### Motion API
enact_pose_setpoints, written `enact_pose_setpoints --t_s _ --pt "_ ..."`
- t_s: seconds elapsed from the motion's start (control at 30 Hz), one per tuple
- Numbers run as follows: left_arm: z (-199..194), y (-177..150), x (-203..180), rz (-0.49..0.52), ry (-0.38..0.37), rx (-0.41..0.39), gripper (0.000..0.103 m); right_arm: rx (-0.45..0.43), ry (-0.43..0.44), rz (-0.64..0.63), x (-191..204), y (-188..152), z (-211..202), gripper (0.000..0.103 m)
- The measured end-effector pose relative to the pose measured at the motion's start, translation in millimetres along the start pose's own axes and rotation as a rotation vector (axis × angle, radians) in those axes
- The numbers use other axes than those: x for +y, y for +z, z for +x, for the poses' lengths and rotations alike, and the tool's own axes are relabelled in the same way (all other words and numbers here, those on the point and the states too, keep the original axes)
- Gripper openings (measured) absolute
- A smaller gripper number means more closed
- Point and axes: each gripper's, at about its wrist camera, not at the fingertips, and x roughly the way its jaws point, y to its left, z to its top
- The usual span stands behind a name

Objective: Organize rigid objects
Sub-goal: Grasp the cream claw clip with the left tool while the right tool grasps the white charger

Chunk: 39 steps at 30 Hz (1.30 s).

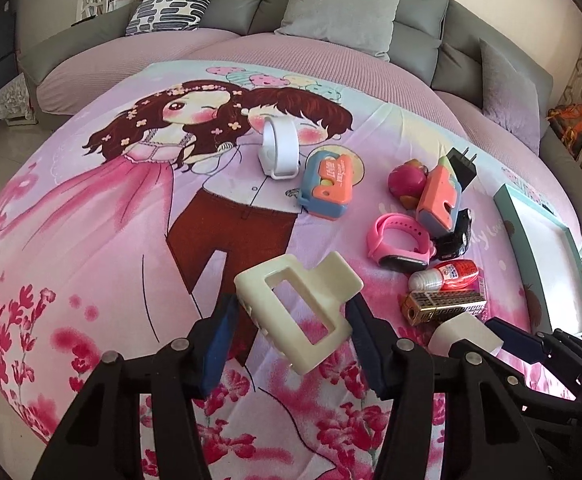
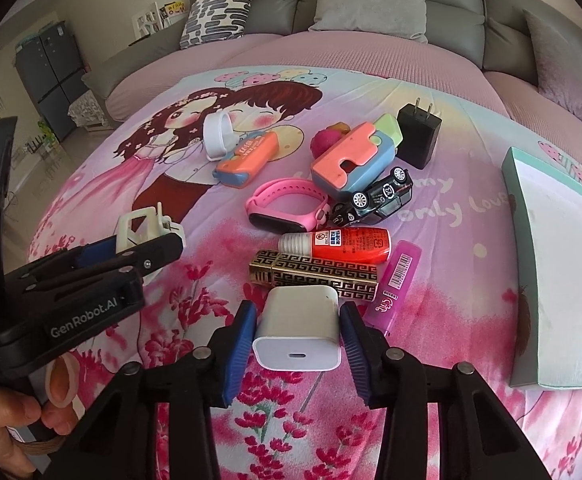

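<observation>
- bed [image 2: 371, 52] with cartoon-couple quilt [image 2: 139, 184], pink sheet beyond
- on quilt: white band [image 2: 219, 136], two orange-blue toys [image 2: 247, 156] [image 2: 355, 160], pink watch [image 2: 287, 206], toy car [image 2: 383, 198], black plug [image 2: 419, 136]
- red bottle [image 2: 343, 244], gold case [image 2: 315, 276], purple lighter [image 2: 395, 284], teal box lid [image 2: 563, 264] at right

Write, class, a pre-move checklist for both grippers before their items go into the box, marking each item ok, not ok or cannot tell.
1. Left gripper grips hair clip: ok.
2. Right gripper grips white charger: ok.
3. Charger lifted clear of the bedspread: cannot tell.
4. Box open with bare floor showing: ok.
5. Lighter lies apart from the box: ok.
6. Grippers apart from each other: ok.
</observation>
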Motion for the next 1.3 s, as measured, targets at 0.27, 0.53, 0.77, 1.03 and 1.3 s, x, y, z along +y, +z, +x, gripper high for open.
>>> enact_pose_setpoints --t_s 0.27,0.53,0.77,1.03,1.3 --pt "-17 31 -29 0.016 -0.03 -0.052 0.057 -0.053 0.032 0.091 -33 8 -20 0.045" --pt "-18 64 -86 0.042 -0.102 -0.082 0.057 -0.18 -0.008 0.173 -84 38 -59 0.021" --pt "-7 75 -107 -0.027 -0.104 -0.049 0.057 -0.166 0.03 0.219 -111 38 -60 0.021" --pt "-8 51 -82 -0.208 0.019 0.001 0.057 -0.09 0.079 0.181 -92 19 -45 0.024" --pt "-9 35 -61 -0.229 0.058 -0.01 0.057 0.016 0.058 0.087 -59 6 -24 0.046"
